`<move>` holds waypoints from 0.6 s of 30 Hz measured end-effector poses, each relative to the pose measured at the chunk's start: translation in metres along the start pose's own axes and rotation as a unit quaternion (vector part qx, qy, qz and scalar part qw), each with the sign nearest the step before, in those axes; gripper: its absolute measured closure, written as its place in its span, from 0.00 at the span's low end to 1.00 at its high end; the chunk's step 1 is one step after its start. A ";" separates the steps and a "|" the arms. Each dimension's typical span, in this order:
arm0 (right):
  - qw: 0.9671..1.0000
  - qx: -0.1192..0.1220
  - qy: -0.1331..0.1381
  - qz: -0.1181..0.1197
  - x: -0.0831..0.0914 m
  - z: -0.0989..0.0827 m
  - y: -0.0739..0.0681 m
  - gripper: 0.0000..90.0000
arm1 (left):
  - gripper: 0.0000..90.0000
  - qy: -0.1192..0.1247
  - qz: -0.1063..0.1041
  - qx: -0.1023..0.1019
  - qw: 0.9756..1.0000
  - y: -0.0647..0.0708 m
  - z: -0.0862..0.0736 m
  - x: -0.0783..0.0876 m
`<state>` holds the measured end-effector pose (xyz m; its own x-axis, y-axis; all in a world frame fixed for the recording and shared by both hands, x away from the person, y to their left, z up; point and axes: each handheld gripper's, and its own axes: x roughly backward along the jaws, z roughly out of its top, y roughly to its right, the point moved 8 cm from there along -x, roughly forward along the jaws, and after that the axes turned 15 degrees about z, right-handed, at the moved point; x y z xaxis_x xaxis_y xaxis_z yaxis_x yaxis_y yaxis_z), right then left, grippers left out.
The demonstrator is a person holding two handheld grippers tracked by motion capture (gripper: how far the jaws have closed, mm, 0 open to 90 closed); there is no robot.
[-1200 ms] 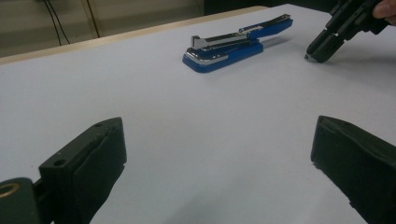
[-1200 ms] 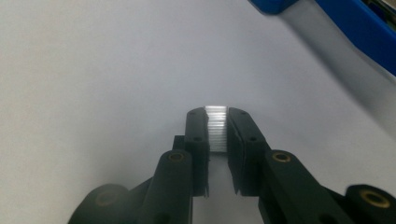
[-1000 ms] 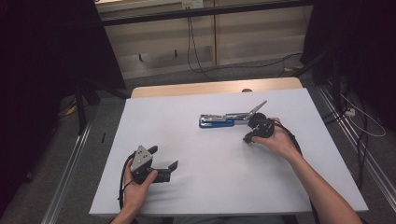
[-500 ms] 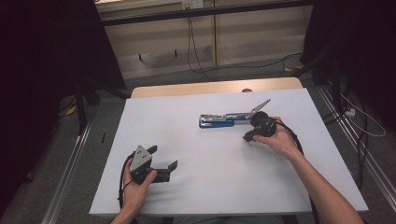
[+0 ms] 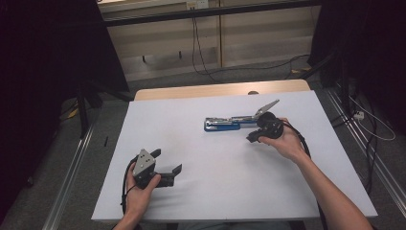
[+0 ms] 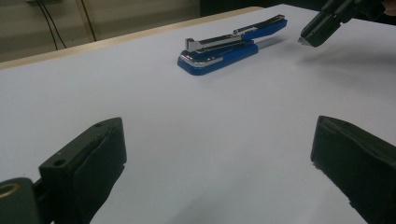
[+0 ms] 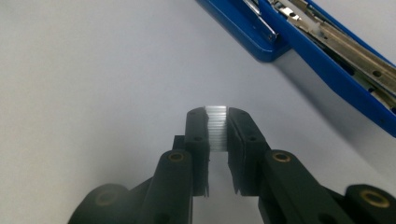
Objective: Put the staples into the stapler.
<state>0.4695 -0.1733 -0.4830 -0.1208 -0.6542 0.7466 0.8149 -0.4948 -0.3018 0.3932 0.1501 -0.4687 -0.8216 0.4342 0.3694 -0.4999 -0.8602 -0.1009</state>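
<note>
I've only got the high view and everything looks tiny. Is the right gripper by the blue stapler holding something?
Observer: Yes. In the right gripper view, the right gripper pinches a short strip of staples between its pads.
Operator: Is the stapler shut?
Observer: No. The stapler lies swung open, and its metal staple channel faces up, just beyond the strip.
Operator: And my left gripper, does it have anything?
Observer: No. In the left gripper view, the left gripper has its jaws wide apart with only bare white table between them.
</note>
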 end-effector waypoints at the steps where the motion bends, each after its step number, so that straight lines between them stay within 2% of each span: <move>1: 1.000 0.001 0.001 0.001 0.000 0.001 0.000 0.88 | 0.04 0.001 0.000 0.001 1.000 0.000 0.000 0.000; 6: 1.000 0.008 0.003 0.000 0.000 0.008 -0.001 0.89 | 0.04 0.002 0.001 0.000 1.000 -0.001 0.001 0.001; 9: 1.000 0.016 0.016 0.007 0.004 0.015 -0.003 0.88 | 0.04 0.003 0.001 0.001 1.000 -0.001 0.001 0.001; 18: 0.999 0.037 0.029 0.004 0.008 0.029 -0.003 0.88 | 0.04 0.002 0.000 0.000 1.000 -0.001 0.001 0.000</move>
<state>0.4823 -0.1605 -0.4587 -0.1455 -0.6915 0.7076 0.8550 -0.4477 -0.2617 0.3936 0.1505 -0.4679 -0.8231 0.4346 0.3656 -0.4991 -0.8608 -0.1002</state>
